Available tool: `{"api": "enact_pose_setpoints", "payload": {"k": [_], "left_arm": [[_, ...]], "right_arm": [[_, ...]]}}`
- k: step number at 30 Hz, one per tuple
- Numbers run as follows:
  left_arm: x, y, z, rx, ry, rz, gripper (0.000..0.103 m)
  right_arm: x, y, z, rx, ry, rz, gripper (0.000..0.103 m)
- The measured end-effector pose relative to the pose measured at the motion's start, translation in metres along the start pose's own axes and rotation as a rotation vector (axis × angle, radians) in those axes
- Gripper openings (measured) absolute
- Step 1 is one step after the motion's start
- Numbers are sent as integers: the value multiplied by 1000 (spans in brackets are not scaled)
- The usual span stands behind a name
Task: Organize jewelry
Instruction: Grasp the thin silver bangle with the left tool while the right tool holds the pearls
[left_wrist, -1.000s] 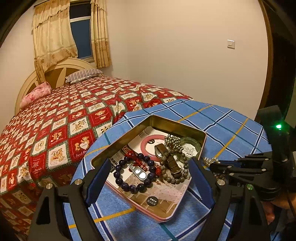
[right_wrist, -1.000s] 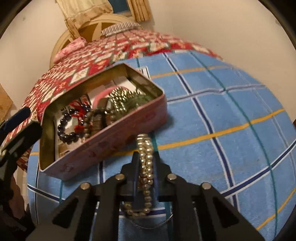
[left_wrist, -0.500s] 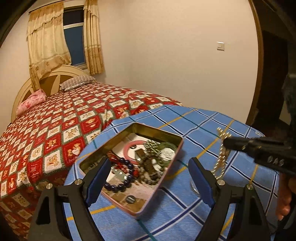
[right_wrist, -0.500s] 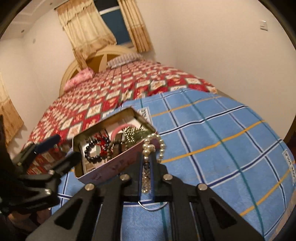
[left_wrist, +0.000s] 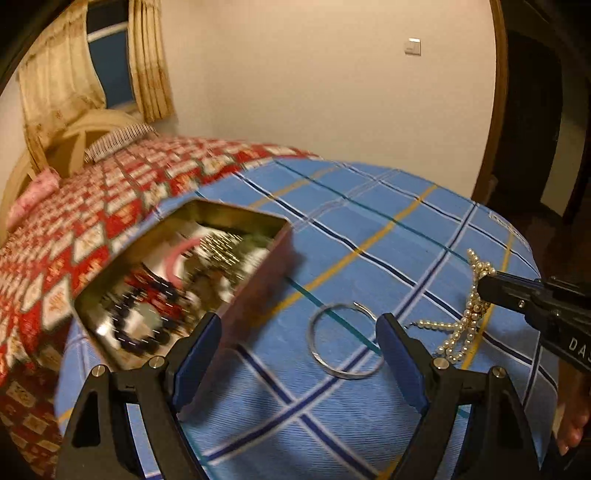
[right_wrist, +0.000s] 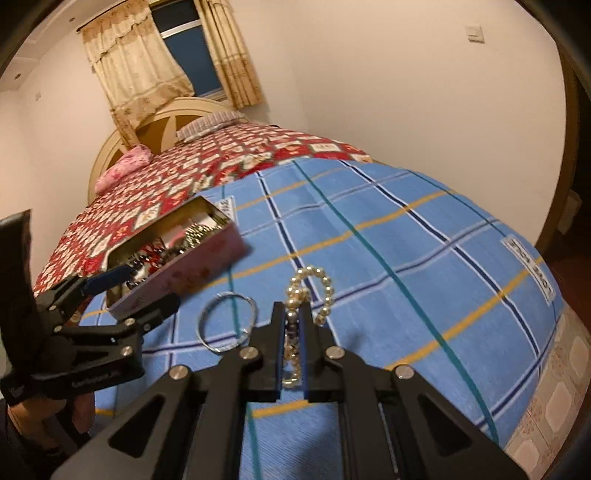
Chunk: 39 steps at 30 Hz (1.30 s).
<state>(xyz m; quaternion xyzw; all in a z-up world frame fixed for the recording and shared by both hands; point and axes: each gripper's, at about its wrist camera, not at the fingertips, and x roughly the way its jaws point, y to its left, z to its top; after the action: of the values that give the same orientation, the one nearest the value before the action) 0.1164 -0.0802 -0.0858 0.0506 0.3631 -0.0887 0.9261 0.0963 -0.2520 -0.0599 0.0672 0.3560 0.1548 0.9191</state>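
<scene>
On the blue checked cloth (left_wrist: 369, 229) sits an open tin (left_wrist: 255, 295), far to the left, close to the bed (left_wrist: 110, 206). Beads and other jewelry lie inside it, but they look blurry. A thin silver ring (left_wrist: 341, 341) lies flat on the cloth, to the right of the tin and apart from it. The left gripper (left_wrist: 299, 354) has its blue fingers (left_wrist: 197, 354) wide apart, with nothing between them; it hangs over the cloth near the ring. The right gripper (right_wrist: 292, 325) is squeezed tight on a pearl string (right_wrist: 310, 284). One loop of pearls sticks up past the tips, and more pearls hang down to the cloth on the right (left_wrist: 458, 332).
</scene>
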Motion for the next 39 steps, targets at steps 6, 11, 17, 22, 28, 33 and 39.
{"api": "enact_pose_setpoints", "payload": {"k": [6,11,17,22,28,33,39], "left_arm": [[15,-19,-1,24,44,-40,86],[33,-31,0,44,97,-43,86],[58,-34,-4,40,180,-35,86],[61,-23,-5,-12,199,-39,79],[55,-18,-7,-12,192,-58,67],[39,-14,-8,-30,171,-90,66],[13,-9,4,-39,98,-101,66]], "right_arm": [[0,-19,-10,39,0,-5,9],[-2,-26,-15,48,-1,-2,9],[-2,-29,-18,59,-1,5,9],[-3,-27,-19,57,1,7,9],[-5,-24,-18,50,-3,9,9],[-12,-18,-16,35,-13,9,9],[-16,-9,-6,9,-31,13,9]]}}
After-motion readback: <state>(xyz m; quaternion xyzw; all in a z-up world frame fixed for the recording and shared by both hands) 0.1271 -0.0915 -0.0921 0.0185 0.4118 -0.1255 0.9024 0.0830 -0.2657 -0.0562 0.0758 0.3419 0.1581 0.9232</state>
